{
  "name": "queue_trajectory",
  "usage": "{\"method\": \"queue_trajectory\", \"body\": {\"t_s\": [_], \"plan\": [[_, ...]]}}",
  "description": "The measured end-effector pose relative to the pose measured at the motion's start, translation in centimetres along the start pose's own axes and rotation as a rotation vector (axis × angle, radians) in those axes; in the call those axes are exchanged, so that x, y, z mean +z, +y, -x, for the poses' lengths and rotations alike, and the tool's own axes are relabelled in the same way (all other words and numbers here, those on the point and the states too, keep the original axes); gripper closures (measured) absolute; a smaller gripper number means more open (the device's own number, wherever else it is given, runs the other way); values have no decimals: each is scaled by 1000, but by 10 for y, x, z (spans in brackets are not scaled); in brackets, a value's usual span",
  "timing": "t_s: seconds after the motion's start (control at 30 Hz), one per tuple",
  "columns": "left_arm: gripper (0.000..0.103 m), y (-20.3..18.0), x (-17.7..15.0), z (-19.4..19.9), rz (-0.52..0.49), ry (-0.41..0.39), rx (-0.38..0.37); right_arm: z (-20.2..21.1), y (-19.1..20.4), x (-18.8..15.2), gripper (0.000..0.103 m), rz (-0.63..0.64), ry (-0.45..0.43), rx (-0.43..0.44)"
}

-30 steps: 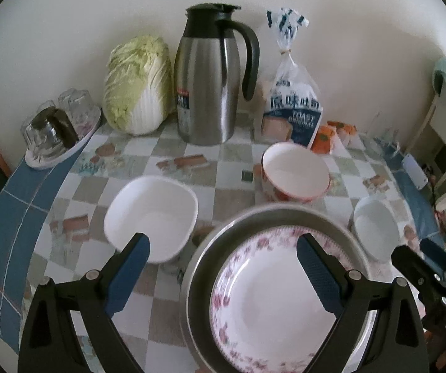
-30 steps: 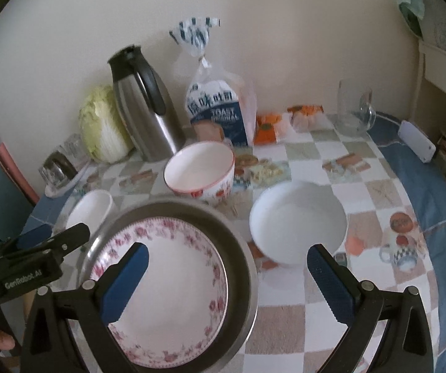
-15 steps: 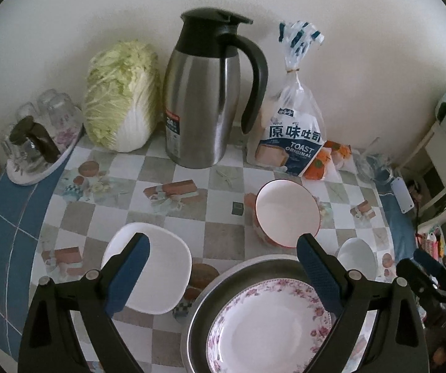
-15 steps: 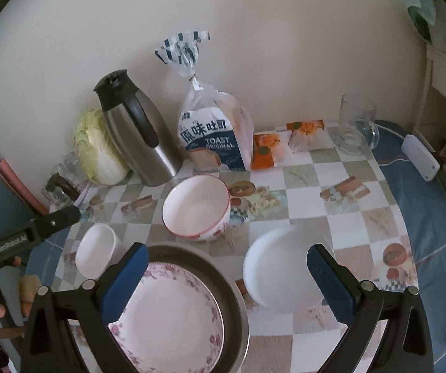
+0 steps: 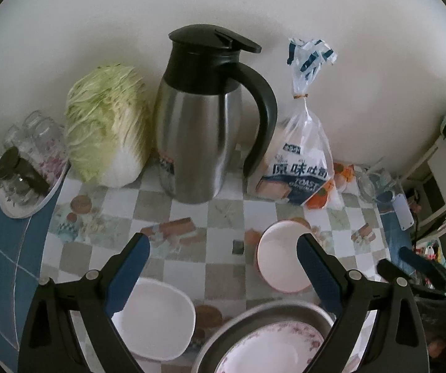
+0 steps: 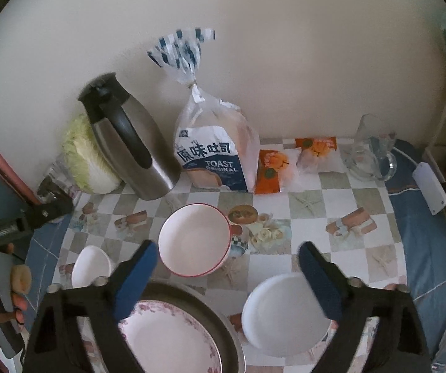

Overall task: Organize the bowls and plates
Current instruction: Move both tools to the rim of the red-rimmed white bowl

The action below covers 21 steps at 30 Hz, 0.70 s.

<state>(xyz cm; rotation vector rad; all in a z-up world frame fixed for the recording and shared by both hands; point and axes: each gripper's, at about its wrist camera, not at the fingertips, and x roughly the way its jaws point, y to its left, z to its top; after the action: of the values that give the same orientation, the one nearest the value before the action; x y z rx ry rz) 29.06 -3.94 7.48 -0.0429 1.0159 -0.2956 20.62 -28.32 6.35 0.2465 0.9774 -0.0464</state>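
A floral plate (image 6: 170, 338) lies inside a metal pan (image 6: 223, 320) at the near table edge; it also shows in the left wrist view (image 5: 269, 351). A red-rimmed bowl (image 6: 195, 239) stands behind it, seen in the left wrist view too (image 5: 280, 258). A white squarish bowl (image 5: 156, 320) sits left of the pan, small in the right wrist view (image 6: 90, 265). A round white bowl (image 6: 285, 314) sits right. My left gripper (image 5: 223, 270) and right gripper (image 6: 226, 276) are both open, empty, held above the dishes.
Against the wall stand a cabbage (image 5: 108, 124), a steel thermos jug (image 5: 204, 124), a toast bag (image 6: 213, 161), snack packets (image 6: 272, 168) and a glass mug (image 6: 372, 152). A tray of glasses (image 5: 27, 174) sits far left. A white remote (image 6: 431, 186) lies right.
Both grippers have lifted and pulled back from the table; the dishes look smaller and lower in view. Both stay open. No dish has moved.
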Motion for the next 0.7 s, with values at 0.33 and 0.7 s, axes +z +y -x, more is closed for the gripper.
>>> {"method": "queue_trajectory", "body": {"t_s": [0.33, 0.7], "plan": [[7, -15, -7, -59, -11, 103, -23, -56, 12, 9, 42, 56, 97, -25], [42, -28, -36, -118, -75, 198, 34, -114, 14, -8, 72, 46, 222, -18]]}}
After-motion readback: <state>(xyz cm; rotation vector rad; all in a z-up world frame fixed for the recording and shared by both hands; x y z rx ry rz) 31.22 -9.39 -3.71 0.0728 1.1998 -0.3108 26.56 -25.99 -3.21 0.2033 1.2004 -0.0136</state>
